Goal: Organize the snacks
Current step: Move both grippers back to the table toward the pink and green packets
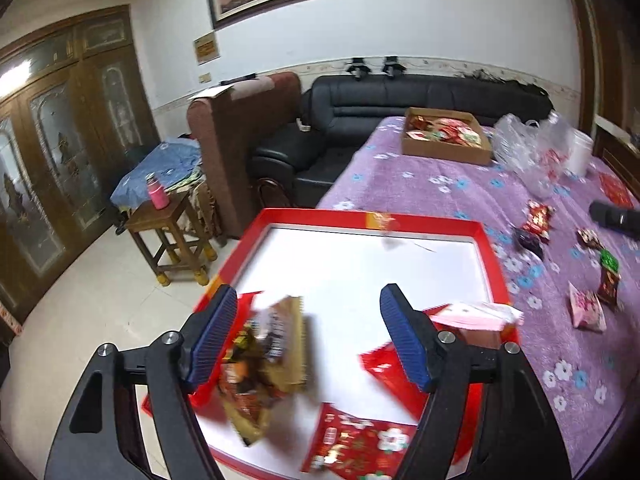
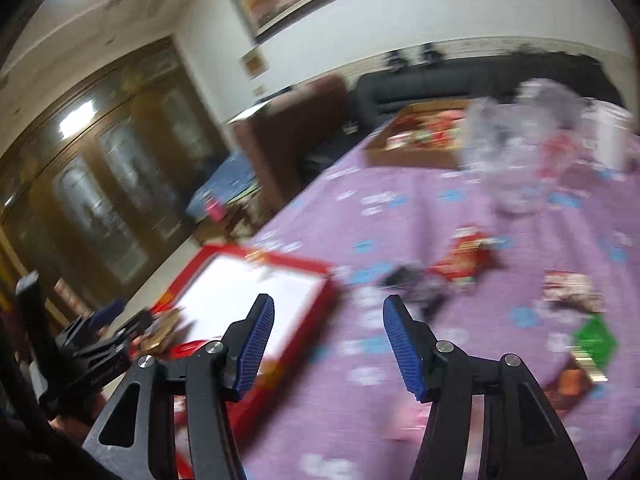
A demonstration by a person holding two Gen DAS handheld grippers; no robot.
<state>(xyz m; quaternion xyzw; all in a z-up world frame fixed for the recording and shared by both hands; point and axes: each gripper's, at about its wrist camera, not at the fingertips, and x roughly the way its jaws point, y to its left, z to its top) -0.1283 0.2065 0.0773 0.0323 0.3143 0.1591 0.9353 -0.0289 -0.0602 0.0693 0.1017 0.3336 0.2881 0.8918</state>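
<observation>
Red tray [image 1: 486, 240]: bare white floor toward twelve o'clock; both grippers (left [image 1: 308, 336], right [image 2: 328, 344]) released, nothing grasped.

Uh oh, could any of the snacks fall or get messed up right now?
Maybe, in two ways.

1. The brown snack packet is blurred between the open fingers of the left gripper, seemingly dropping. It sits near the left edge of the red box, so it might land outside, toward the floor.

2. The red box appears to overhang the edge of the purple blanket. More snacks piled on that side might tip it.
</observation>
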